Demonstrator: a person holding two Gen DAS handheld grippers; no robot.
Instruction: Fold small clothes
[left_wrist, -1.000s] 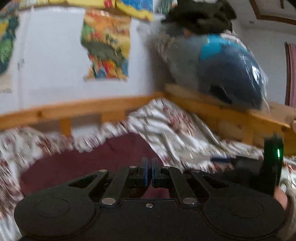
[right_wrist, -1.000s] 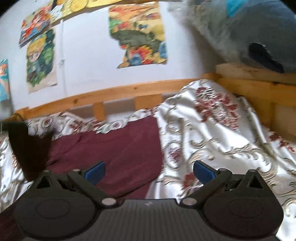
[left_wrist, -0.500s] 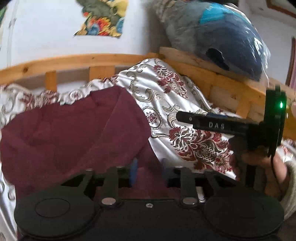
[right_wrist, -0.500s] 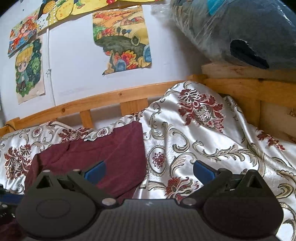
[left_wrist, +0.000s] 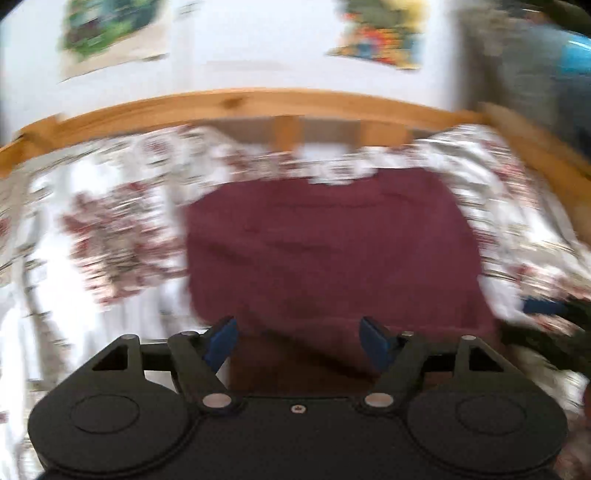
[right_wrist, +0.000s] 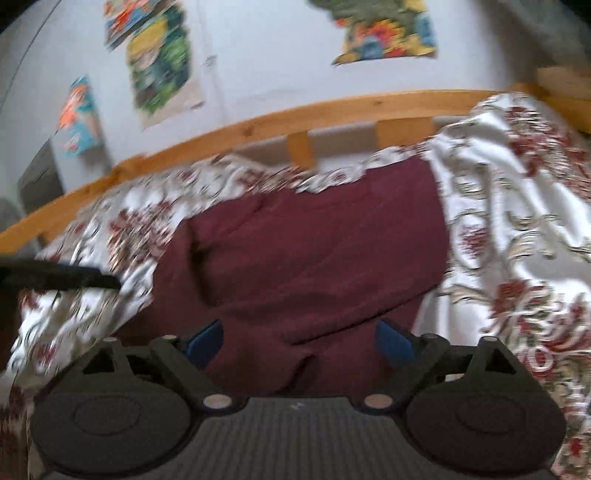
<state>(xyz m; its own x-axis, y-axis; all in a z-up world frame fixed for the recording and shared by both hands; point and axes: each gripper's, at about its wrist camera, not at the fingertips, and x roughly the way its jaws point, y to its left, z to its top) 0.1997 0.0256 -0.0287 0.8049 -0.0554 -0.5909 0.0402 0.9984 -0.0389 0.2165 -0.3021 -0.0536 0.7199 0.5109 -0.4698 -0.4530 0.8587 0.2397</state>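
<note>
Where bedspread (left_wrist: 110, 236) borders garment (left_wrist: 332, 251) — room.

One maroon garment (right_wrist: 314, 254) is counted on one floral bedspread (right_wrist: 517, 229), inside one wooden bed rail (right_wrist: 332, 110). Three cartoon posters (right_wrist: 162, 62) are counted on the wall. Two grippers are counted: the left gripper (left_wrist: 299, 338) and the right gripper (right_wrist: 299, 343).

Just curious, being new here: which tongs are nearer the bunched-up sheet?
Right. The right tongs, just closing slightly, straddle the cloth's near edge beside the sheet; the left tongs, just opening over the cloth, sit farther left. Neither grips anything.
</note>
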